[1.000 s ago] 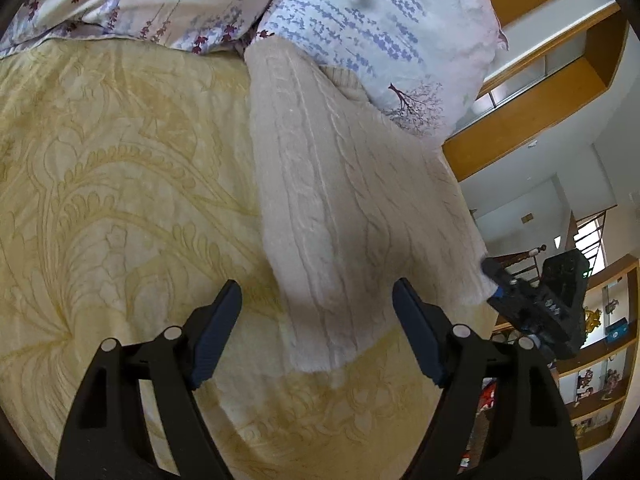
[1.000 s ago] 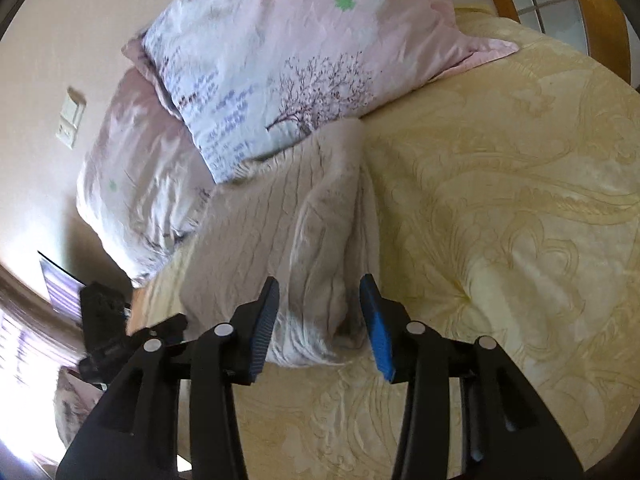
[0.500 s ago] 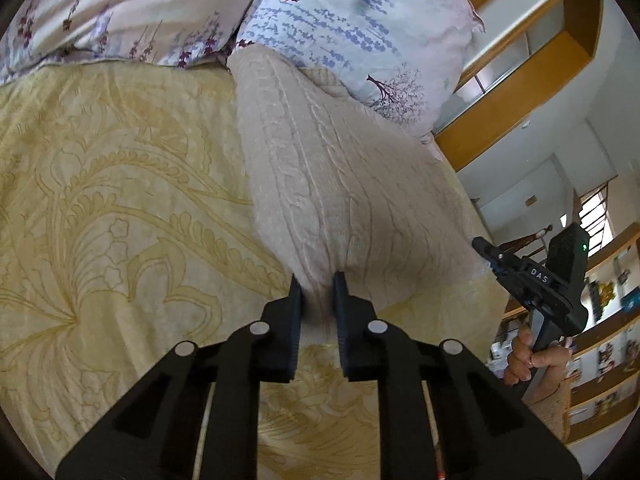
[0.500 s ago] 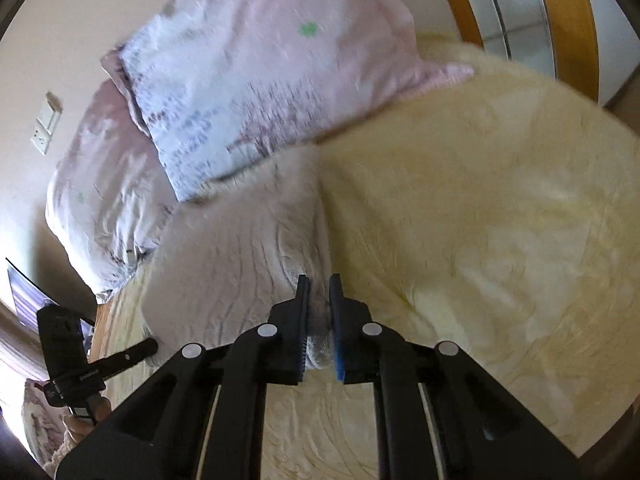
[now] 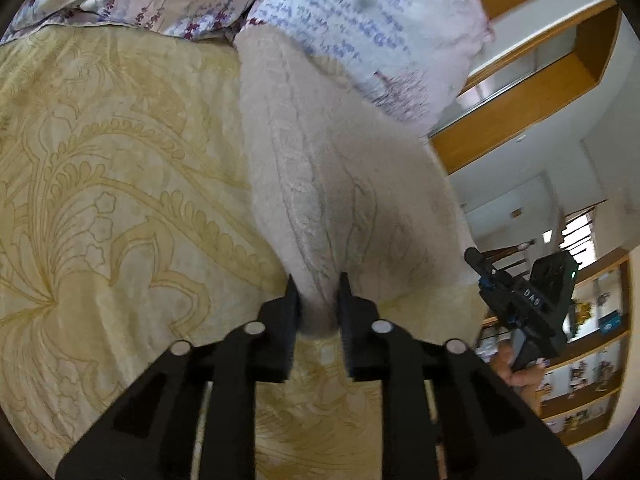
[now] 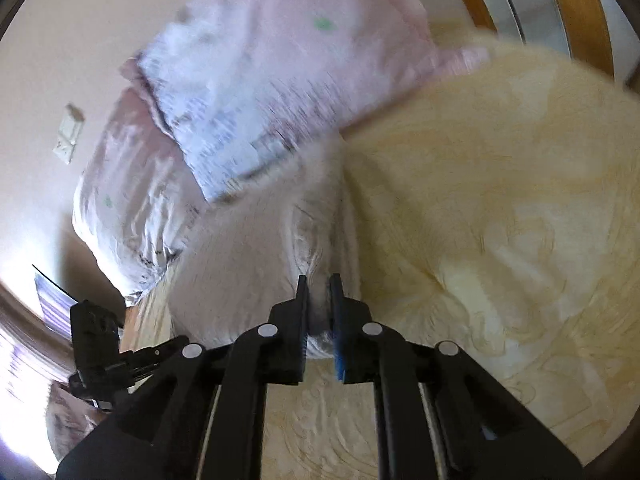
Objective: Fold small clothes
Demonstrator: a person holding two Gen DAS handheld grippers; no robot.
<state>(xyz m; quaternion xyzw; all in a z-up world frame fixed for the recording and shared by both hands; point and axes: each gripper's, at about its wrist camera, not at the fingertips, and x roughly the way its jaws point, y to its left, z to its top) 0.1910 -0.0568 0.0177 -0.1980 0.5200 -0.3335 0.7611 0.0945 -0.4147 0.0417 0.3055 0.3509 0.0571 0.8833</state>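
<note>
Cream cable-knit sweater (image 5: 320, 184) on yellow patterned bedspread (image 5: 120, 200): near hem pinched by left hand-held gripper (image 5: 318, 300) and right hand-held gripper (image 6: 319, 300), toward pillows at 12 o'clock; fold not yet made.

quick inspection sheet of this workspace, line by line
surface: yellow patterned bedspread, rumpled near the right gripper.
job's things: cream cable-knit sweater, far end against the pillows, near edge bunched where it is gripped.
clutter: two floral pillows at the head of the bed.
grippers: left gripper and right gripper each have jaws shut on the sweater's near edge.
cables: nothing seen.
surroundings: wooden-framed window, shelves, wall switch.
</note>
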